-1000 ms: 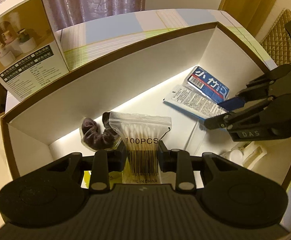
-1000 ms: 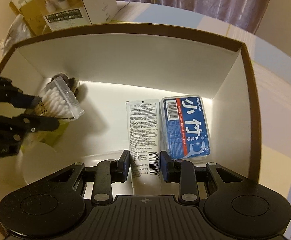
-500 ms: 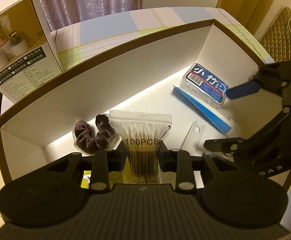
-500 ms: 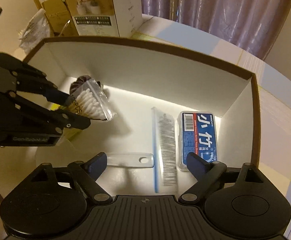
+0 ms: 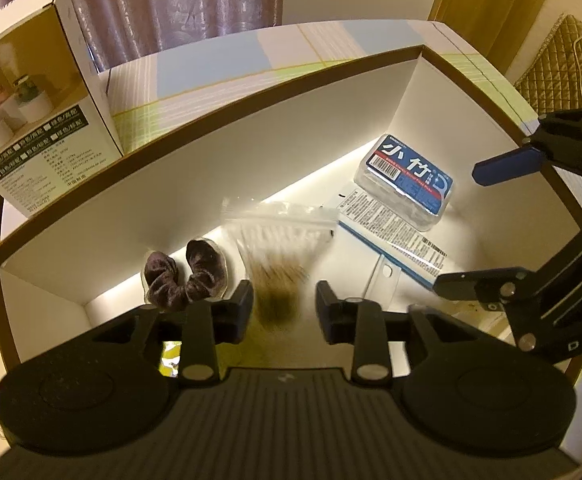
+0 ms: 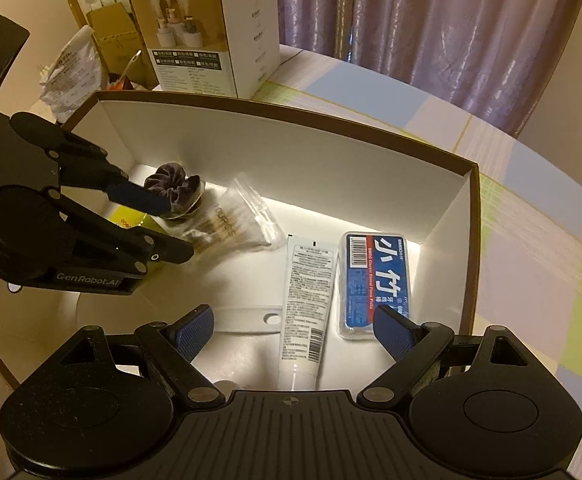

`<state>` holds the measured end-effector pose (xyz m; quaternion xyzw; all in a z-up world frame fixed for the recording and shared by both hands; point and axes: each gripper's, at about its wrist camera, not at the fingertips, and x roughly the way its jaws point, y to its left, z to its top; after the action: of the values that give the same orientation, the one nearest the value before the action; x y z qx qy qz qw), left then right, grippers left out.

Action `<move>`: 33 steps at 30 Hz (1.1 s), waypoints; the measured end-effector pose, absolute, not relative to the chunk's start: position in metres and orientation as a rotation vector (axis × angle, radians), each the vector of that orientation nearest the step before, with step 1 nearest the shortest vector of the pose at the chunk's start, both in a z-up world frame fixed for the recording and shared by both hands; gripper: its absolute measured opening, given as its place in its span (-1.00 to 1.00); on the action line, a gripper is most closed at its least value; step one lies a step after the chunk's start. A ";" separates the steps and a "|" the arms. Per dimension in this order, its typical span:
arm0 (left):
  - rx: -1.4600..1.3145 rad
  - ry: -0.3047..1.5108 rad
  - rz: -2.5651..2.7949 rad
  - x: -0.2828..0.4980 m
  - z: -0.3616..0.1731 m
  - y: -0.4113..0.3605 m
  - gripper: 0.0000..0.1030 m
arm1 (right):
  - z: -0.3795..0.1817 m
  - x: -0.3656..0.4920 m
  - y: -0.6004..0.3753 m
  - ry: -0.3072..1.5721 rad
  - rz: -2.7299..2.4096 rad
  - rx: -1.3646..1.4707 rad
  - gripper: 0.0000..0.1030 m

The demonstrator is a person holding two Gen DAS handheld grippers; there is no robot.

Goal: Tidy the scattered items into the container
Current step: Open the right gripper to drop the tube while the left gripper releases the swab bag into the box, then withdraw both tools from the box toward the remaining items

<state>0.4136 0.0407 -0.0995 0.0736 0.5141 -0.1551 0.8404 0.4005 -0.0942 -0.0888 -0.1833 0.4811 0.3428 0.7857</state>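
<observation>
the container (image 5: 219,176) is a wide white box with a brown rim, sitting on a pastel checked surface (image 6: 531,216). over its left side hangs the left gripper (image 5: 285,306), jaws apart with nothing clamped between them; the bag of cotton swabs (image 5: 279,236) shows as a blur just ahead of the fingertips, free of both, so whether it is in the air or lying on the box floor cannot be told. just left of the bag a dark brown scrunchie (image 5: 185,276) in a clear wrapper lies by the back wall, and a yellow-green packet (image 6: 131,218) is partly hidden under the left gripper's fingers.

the right gripper (image 6: 295,330) hangs above the near right part of the box, jaws spread wide and holding nothing. between its blue pads (image 6: 195,332) lies a white tube (image 6: 309,300) printed with small text and a barcode, cap end toward the camera. touching the tube's right side is a blue floss pick box (image 6: 375,280), close to the right wall. a flat white piece with a hole (image 6: 251,318) lies across the floor left of the tube, one end tucked under it.

outside the container, a tall white and gold product carton (image 6: 211,40) stands on the surface just behind the back left corner. beyond it are brown cardboard boxes (image 6: 115,36) and a crumpled plastic bag (image 6: 73,72). mauve curtains (image 6: 431,28) hang behind the surface, and a quilted gold cushion (image 5: 567,68) is off to the right.
</observation>
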 end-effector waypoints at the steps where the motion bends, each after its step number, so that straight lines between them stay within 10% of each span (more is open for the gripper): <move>1: 0.160 1.085 -0.325 0.414 -0.098 0.040 -0.28 | -0.088 0.400 -0.094 1.035 0.740 -0.399 0.78; 33: 0.276 1.052 -0.256 0.387 -0.068 0.040 0.63 | -0.075 0.377 -0.095 0.951 0.692 -0.504 0.78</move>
<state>0.3870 0.0404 -0.0683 0.1308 0.4990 -0.1213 0.8480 0.3774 -0.0950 -0.0747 -0.2350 0.4437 0.3230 0.8023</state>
